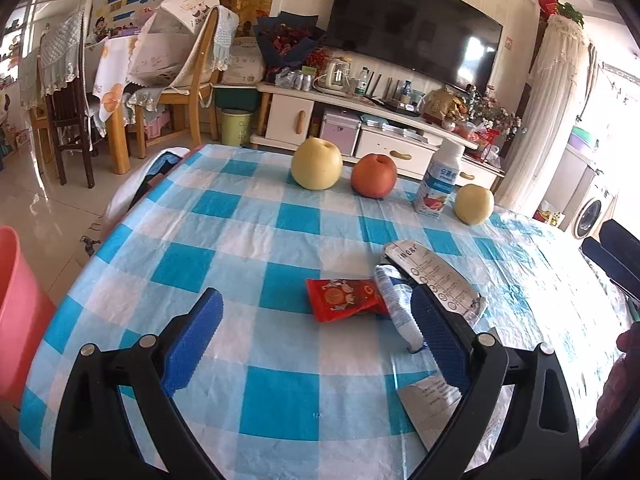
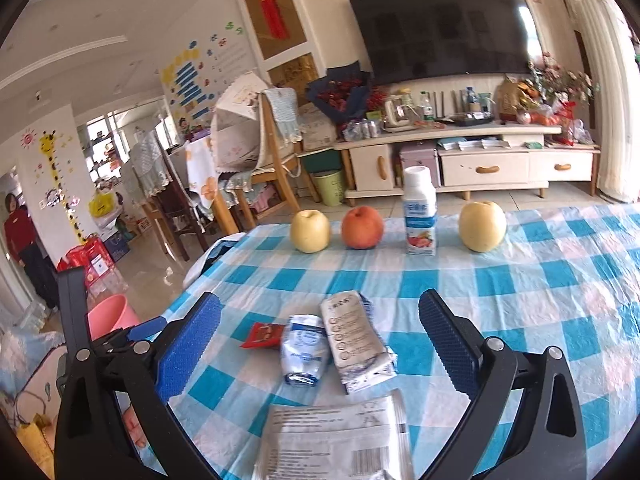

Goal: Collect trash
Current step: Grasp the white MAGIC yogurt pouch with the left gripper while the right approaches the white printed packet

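Several wrappers lie on the blue-checked tablecloth point(image 1: 280, 216): a red wrapper point(image 1: 344, 298) point(image 2: 262, 334), a crumpled blue-and-white wrapper point(image 1: 394, 300) point(image 2: 304, 350), a grey printed wrapper point(image 1: 436, 276) point(image 2: 356, 340) and a flat silver packet point(image 1: 428, 404) point(image 2: 336, 440). My left gripper point(image 1: 316, 332) is open just before the red wrapper, its right finger over the blue-and-white one. My right gripper point(image 2: 320, 344) is open above the pile, holding nothing. A pink bin point(image 1: 16, 304) point(image 2: 108, 314) stands on the floor left of the table.
Along the table's far edge stand a yellow apple point(image 1: 316, 164), a red apple point(image 1: 374, 176), a yogurt bottle point(image 1: 438, 180) and another yellow apple point(image 1: 474, 204). Chairs, a TV cabinet and a green bin point(image 2: 330, 186) are beyond. A person point(image 2: 18, 232) stands far left.
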Available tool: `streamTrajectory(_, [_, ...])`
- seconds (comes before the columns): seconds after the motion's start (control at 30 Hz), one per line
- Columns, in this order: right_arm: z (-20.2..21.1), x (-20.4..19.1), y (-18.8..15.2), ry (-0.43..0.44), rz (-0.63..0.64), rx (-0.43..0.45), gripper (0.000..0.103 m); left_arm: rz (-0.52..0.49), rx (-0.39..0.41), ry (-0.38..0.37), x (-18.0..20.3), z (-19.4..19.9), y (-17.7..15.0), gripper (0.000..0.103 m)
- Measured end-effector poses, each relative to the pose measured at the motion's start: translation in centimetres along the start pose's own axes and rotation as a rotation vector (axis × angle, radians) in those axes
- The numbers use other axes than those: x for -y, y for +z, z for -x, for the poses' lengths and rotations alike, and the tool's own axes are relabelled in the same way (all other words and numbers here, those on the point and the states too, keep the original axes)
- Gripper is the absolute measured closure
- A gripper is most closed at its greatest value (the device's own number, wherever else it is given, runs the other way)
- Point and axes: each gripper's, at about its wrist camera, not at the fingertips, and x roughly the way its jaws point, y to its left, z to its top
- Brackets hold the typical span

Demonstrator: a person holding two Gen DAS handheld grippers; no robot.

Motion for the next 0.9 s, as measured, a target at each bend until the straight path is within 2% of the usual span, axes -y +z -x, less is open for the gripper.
streamTrajectory(0.1, [-0.3, 1.7, 0.2, -0.041, -0.029, -0.019, 0.005, -0.018, -0.019, -0.048, 1.2, -0.9, -0.2, 0.008])
streamTrajectory(0.23, [-1.6, 4.2, 0.3, -0.082, -0.092, -0.073, 0.005, -0.063, -0.051, -0.073, 3.2, -2.3, -0.5, 0.008])
streamTrajectory(0.4, [-3.9, 6.2, -0.2, -0.02, -0.188, -0.172, 0.005, -0.109, -0.097, -0.084, 5.0, -4.2, -1.2, 0.008])
streamTrajectory(0.67, [-8.4, 5.1, -1.2, -0.039, -0.119, -0.277, 0.005, -0.124, -0.132, -0.133, 7.4, -6.0, -2.1, 0.008])
streamTrajectory(0.73, [-9.0, 5.2, -1.5, -0.039, -0.122, -0.292, 0.005, -0.117, -0.153, -0.148, 7.8, -6.7, -2.3, 0.01])
streamTrajectory(0.8, [-9.4, 5.5, -1.7, -0.041, -0.128, -0.303, 0.005, -0.115, -0.171, -0.15, 7.9, -7.3, -2.4, 0.018])
streamTrajectory(0.9, [-10.0, 5.7, -1.8, -0.04, -0.126, -0.315, 0.005, -0.111, -0.197, -0.133, 8.0, -8.2, -2.5, 0.023])
